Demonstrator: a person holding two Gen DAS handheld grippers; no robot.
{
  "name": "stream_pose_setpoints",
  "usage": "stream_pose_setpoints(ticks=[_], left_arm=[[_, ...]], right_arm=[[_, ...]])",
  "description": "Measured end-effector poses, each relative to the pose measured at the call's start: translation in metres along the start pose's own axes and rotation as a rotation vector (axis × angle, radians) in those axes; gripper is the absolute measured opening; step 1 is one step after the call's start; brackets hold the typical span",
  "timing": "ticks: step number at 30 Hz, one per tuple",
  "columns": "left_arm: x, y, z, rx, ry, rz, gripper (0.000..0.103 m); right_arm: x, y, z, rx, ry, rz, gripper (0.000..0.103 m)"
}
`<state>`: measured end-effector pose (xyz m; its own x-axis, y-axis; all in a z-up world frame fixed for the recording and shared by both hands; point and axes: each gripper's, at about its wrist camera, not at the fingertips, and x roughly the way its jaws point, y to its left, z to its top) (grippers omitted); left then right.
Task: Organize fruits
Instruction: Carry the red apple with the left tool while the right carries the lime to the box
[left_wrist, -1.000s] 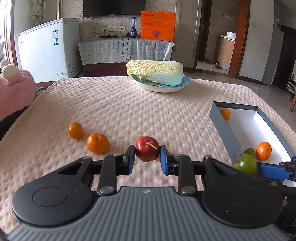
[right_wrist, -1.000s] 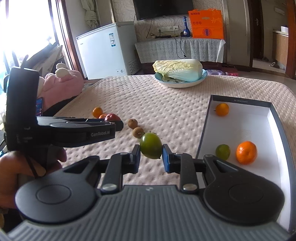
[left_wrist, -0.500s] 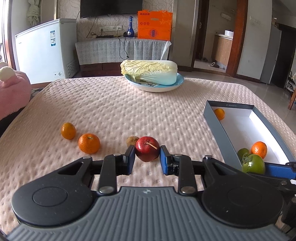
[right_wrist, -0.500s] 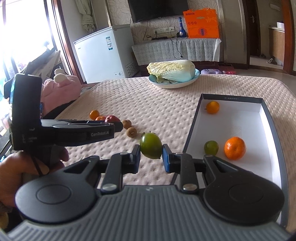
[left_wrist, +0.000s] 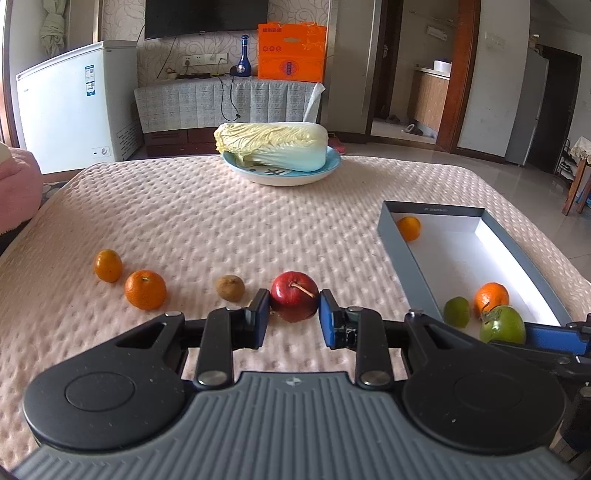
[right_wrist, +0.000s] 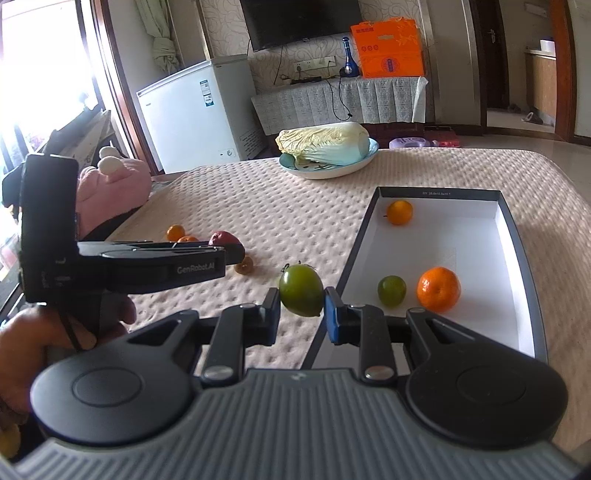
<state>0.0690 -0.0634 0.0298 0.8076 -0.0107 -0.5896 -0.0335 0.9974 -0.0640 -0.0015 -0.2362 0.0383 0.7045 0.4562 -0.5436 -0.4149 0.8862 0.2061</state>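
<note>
Right now your left gripper (left_wrist: 294, 318) is clamped on a red apple (left_wrist: 294, 301), its blue pads pressed to either side of the fruit and the stem pointing toward 3 o'clock. Your right gripper (right_wrist: 301, 311) is likewise closed tight on a green tomato (right_wrist: 301, 290), which in the right wrist view hangs just to the 9 o'clock side of the grey box (right_wrist: 355, 248), above its near left corner. Inside that box, on its white floor, you have a large tangerine (right_wrist: 439, 289) at about 4 o'clock, a small green fruit (right_wrist: 391, 290) just beside it at its 9 o'clock, and a smaller orange (right_wrist: 399, 212) up at the 11 o'clock corner. On the quilted pink tablecloth (left_wrist: 229, 221), seen from your left wrist, a brown kiwi (left_wrist: 230, 287) lies just at 9 o'clock of the apple, then a tangerine (left_wrist: 145, 289) farther out the same way, and a small orange (left_wrist: 108, 265) at 10 o'clock of that one. At 12 o'clock on the far side of the table, a napa cabbage (left_wrist: 273, 144) lies on its side on a blue plate (left_wrist: 258, 176). Your left hand (right_wrist: 55, 339) shows at 8 o'clock in the right wrist view, wrapped round the gripper handle.
</note>
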Motion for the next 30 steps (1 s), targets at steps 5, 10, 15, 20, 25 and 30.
stream_pose_setpoints(ticks=[5,10,15,20,25,30], left_arm=[[-0.001,-0.010,0.001,0.009,-0.006,-0.022,0.033],[-0.001,-0.022,0.001,0.020,-0.008,-0.041,0.033],[-0.001,-0.034,0.000,0.026,-0.008,-0.064,0.033],[0.000,-0.046,0.000,0.036,-0.011,-0.084,0.033],[-0.001,-0.059,-0.001,0.044,-0.014,-0.112,0.033],[-0.003,-0.072,-0.001,0.049,-0.020,-0.140,0.033]], right_arm=[[-0.005,-0.007,-0.001,0.005,-0.007,-0.007,0.028],[-0.010,-0.016,-0.002,0.019,-0.009,-0.024,0.028],[-0.014,-0.021,-0.005,0.025,-0.008,-0.040,0.028],[-0.018,-0.029,-0.007,0.034,-0.007,-0.057,0.028],[-0.021,-0.032,-0.009,0.037,-0.008,-0.069,0.028],[-0.024,-0.038,-0.011,0.041,-0.006,-0.082,0.028]])
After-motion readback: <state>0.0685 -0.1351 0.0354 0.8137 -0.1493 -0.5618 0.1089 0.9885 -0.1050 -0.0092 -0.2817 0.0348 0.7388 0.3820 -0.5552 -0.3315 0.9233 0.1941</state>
